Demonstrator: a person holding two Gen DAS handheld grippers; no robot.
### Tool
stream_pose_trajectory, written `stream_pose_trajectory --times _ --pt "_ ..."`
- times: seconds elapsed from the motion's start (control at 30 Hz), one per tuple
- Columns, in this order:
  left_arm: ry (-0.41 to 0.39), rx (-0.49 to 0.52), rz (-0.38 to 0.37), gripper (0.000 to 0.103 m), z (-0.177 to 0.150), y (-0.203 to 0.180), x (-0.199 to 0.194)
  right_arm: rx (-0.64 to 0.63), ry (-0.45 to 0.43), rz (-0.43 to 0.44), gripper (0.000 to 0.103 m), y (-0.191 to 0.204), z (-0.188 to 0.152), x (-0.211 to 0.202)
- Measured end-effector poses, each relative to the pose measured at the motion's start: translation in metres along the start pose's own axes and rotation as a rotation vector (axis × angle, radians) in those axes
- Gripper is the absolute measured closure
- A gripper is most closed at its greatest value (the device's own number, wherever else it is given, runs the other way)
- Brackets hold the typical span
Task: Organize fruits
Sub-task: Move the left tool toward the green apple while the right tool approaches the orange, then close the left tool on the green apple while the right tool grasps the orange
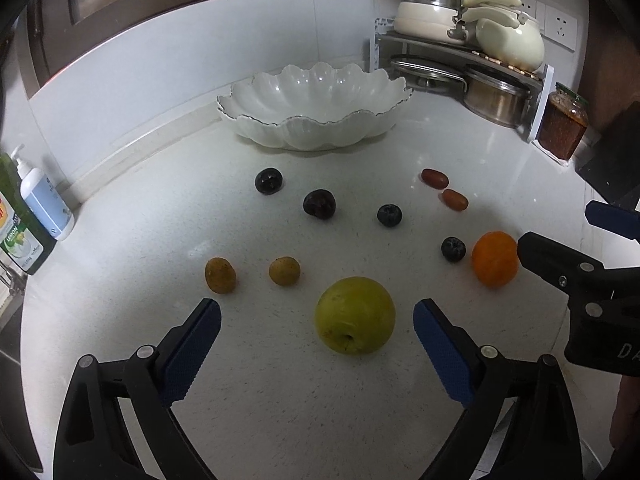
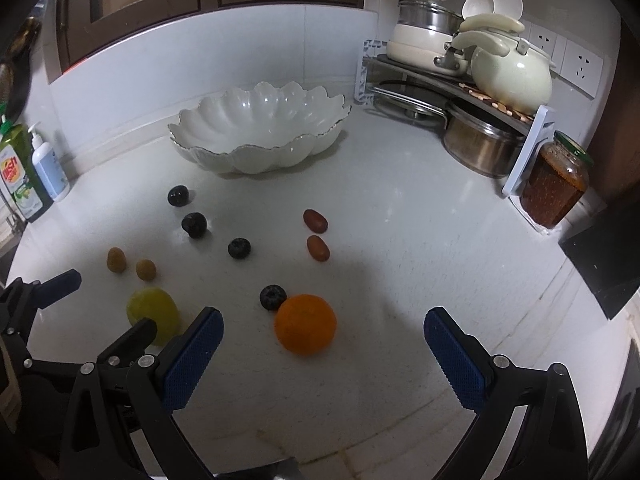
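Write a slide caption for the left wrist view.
Open left gripper approaches green apple; white bowl waits behind scattered fruits.

Green apple (image 1: 355, 315); orange (image 2: 305, 324) showing bright orange; bowl (image 1: 316, 106) white, silver-edged scalloped rim; claw pads (image 1: 191, 354) blue, dimpled.

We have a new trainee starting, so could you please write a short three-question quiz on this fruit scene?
1. True or false: the white bowl already holds fruit.
2. Which fruit lies between the left gripper's open fingers: A orange, B green apple, C blueberry?
3. What touches the orange in the right wrist view?

Key: 1 false, the bowl looks empty. 2 B, the green apple. 3 A blueberry; the open right gripper holds nothing.
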State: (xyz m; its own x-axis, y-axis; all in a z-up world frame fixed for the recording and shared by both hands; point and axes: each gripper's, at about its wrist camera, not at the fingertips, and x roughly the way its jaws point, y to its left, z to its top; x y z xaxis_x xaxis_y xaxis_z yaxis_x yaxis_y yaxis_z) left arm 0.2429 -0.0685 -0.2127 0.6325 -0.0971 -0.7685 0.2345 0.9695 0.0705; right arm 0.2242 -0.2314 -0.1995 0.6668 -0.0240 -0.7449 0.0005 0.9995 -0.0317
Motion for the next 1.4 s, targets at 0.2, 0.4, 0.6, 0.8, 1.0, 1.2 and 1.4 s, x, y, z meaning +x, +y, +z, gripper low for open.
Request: stream_pose_trajectory --times 0.2,0.4,0.6,0.8,1.0,1.2,1.4 --pt "0.011 0.009 -0.011 0.01 -0.003 -0.002 0.01 -0.007 0.015 0.005 0.004 0.001 -0.003 0.012" --pt "0.014 0.017 -0.011 0.015 -0.005 -0.002 0.018 -0.009 0.025 0.008 0.006 0.001 -0.003 0.022" --pt "0.024 0.023 -0.026 0.019 -0.007 -0.002 0.024 -0.01 0.043 0.013 0.012 0.004 -0.006 0.031" --pt "0.054 0.022 -0.052 0.029 -0.012 -0.003 0.03 -0.007 0.058 0.014 0.013 0.005 -0.011 0.038" --pt "0.067 0.019 -0.063 0.034 -0.013 -0.005 0.036 -0.012 0.081 0.023 0.024 0.007 -0.012 0.048" --pt "0.08 0.015 -0.076 0.039 -0.012 -0.006 0.043 -0.002 0.093 0.029 0.03 0.006 -0.012 0.057" --pt "0.075 0.02 -0.088 0.044 -0.011 -0.007 0.044 0.01 0.113 0.041 0.042 0.005 -0.011 0.065"
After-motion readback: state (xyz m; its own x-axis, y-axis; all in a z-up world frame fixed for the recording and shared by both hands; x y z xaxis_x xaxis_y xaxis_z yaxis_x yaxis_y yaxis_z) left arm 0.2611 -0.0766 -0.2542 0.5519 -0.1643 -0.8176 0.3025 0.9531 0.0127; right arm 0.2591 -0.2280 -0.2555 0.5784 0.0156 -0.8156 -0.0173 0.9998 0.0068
